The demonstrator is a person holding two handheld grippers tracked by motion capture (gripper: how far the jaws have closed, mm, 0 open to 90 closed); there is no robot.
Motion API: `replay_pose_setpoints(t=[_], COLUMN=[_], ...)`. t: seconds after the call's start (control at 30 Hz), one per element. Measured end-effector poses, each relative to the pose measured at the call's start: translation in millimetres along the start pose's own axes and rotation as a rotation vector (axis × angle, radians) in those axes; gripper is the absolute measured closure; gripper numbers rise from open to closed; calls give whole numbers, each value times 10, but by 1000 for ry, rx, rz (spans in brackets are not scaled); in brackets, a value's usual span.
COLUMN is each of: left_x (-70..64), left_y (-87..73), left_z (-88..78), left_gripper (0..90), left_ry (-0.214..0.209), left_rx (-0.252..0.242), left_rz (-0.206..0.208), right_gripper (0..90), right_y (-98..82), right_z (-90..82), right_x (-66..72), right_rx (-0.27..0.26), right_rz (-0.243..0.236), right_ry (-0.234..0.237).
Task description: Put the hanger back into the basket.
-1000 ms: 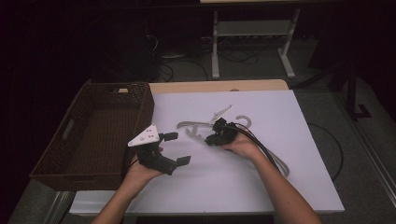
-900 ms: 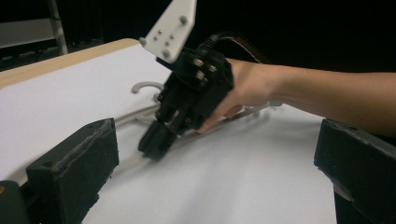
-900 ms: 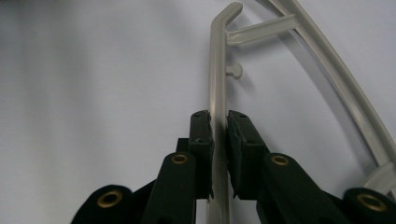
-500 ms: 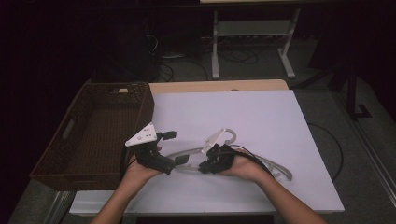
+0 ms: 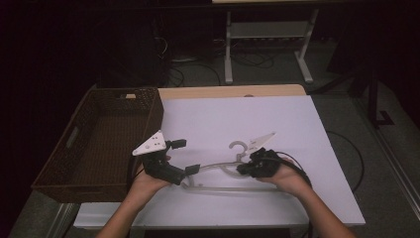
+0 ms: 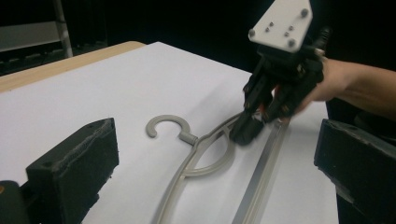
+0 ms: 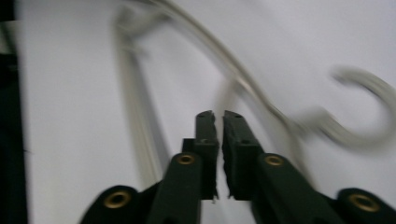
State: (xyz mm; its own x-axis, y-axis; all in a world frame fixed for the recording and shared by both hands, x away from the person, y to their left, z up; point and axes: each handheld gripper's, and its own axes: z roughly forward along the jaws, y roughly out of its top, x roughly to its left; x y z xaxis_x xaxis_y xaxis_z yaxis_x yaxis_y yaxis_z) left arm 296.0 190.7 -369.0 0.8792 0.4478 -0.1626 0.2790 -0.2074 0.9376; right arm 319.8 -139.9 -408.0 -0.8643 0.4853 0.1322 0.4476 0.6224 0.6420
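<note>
Dragged toward the person since a second ago, the hanger (image 5: 223,173) now lies close to the table's near edge, between the two claws, where before it sat farther up the white table (image 5: 297,129). Nearest the person, the left gripper (image 5: 185,156) has its jaws spread wide apart and holds nothing; the hanger's left end lies just at its lower jaw, and in the left gripper view the shoulder and bar run straight out between the jaws. Across from it, the right gripper (image 5: 243,168) presses down at the hanger's right shoulder, just beside the hook (image 6: 166,126); in its own view the jaws stand almost together with only a slit between, and whether a strand of the hanger is pinched there I cannot tell, as the frame is blurred. The hanger looks like thin moulded plastic: light, fairly stiff, smooth enough to slide on the sheet, so it should skate away if pushed rather than pinched. A grip on the flat lower bar (image 6: 261,168) or the shoulder near the neck seems soundest; the hook would likely pivot. Beyond the left claw's outer side stands the brown wicker basket (image 5: 99,148), well apart from the hanger.
</note>
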Motion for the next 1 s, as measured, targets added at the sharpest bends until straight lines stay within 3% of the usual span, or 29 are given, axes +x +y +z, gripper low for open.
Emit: replay_pose_setpoints(t=[0.17,0.33,0.5,0.77,0.87,0.97,1.0], left_x=[-6,-5,-9,-13,-19,-24,-21], left_y=[0,-8,-14,-19,-31,-38,-41], left_z=[7,10,8,23,46,58,59], left_gripper=[0,0,0,0,0,0,0], left_ry=[1,0,0,-4,-7,-10,-10], left_rx=[-1,2,4,6,13,11,17], left_rz=[-2,-1,-3,0,-1,-8,-7], right_gripper=[896,896,896,897,898,898,898], right_y=[-283,-443,-539,-489,-399,-344,-290], right_z=[-151,-205,-206,-178,-116,-86,-54], right_x=[-225,-282,-302,-427,-596,-692,-789], right_rx=[51,92,127,140,135,132,130], right_rz=[72,103,97,99,102,116,146], right_ry=[-101,-132,-158,-212,-253,-264,-269])
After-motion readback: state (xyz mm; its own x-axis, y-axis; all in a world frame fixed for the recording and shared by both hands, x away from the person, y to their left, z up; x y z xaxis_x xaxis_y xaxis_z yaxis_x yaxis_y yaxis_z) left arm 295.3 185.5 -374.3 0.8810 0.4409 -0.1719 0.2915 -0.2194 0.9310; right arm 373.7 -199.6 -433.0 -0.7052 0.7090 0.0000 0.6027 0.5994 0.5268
